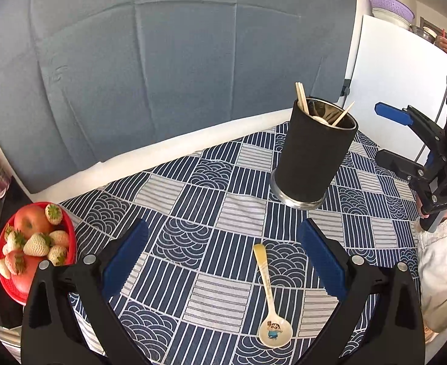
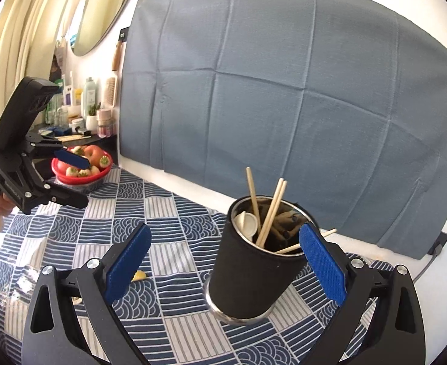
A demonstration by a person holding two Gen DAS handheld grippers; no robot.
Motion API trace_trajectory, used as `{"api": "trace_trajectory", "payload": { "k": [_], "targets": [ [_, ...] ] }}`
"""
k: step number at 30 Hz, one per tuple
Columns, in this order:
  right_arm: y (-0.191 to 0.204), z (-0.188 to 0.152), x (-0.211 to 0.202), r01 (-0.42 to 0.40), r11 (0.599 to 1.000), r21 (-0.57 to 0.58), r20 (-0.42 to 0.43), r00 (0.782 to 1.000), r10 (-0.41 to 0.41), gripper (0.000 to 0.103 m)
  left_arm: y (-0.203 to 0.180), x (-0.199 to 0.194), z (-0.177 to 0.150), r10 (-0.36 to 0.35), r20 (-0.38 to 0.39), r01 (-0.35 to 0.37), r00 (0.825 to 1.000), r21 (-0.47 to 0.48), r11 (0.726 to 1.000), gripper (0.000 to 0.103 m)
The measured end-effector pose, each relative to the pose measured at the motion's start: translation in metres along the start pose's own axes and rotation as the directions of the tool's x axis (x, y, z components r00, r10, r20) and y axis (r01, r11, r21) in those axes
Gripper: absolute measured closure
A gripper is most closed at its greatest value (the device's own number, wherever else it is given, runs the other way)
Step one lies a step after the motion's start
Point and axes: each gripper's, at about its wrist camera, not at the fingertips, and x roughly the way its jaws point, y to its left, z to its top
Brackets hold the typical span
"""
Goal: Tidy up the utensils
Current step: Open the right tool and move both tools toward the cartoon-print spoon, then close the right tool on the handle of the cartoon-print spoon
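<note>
1. Left wrist view: the left gripper (image 1: 223,261) hangs wide open and empty above the small cream ceramic spoon with a cartoon print (image 1: 271,304), which lies flat on the navy-and-white patterned tablecloth (image 1: 193,213), handle pointing away toward the holder.
2. Right wrist view: the right gripper (image 2: 223,261) is likewise spread wide, holding nothing, its blue ribbed pads (image 2: 322,266) flanking the tall black cylindrical utensil holder with a steel rim (image 2: 253,276), apart from it.
3. Pale wooden chopsticks (image 2: 272,210) and a white spoon already stand inside.
4. Likely step: picking up the last spoon. Next calls for lowering and pinching its slim, glossy handle, which may slip.
</note>
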Motion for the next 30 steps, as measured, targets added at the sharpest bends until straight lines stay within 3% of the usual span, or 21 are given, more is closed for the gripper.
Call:
{"api": "trace_trajectory", "payload": {
  "k": [11, 20, 27, 30],
  "targets": [
    [0.06, -0.019, 0.029, -0.134, 0.985, -0.111, -0.098, 0.987, 0.123, 0.009, -0.003, 0.003, -0.057, 0.018, -0.089, -0.02, 0.996, -0.016, 1.0, 0.006],
    [0.086, -0.037, 0.05, -0.19, 0.966, -0.178, -0.168, 0.973, 0.16, 0.009, -0.006, 0.008, -0.091, 0.017, -0.14, -0.029, 0.99, -0.082, 0.996, 0.006],
    [0.086, -0.055, 0.064, -0.211, 0.961, -0.181, -0.214, 0.962, 0.171, 0.009, -0.014, 0.024, -0.11, -0.014, -0.253, -0.038, 0.967, -0.198, 0.979, 0.006],
    [0.083, -0.061, 0.065, -0.219, 0.96, -0.175, -0.217, 0.96, 0.179, 0.009, -0.017, 0.025, -0.114, -0.064, -0.282, -0.011, 0.957, -0.256, 0.967, 0.006]
  ]
}}
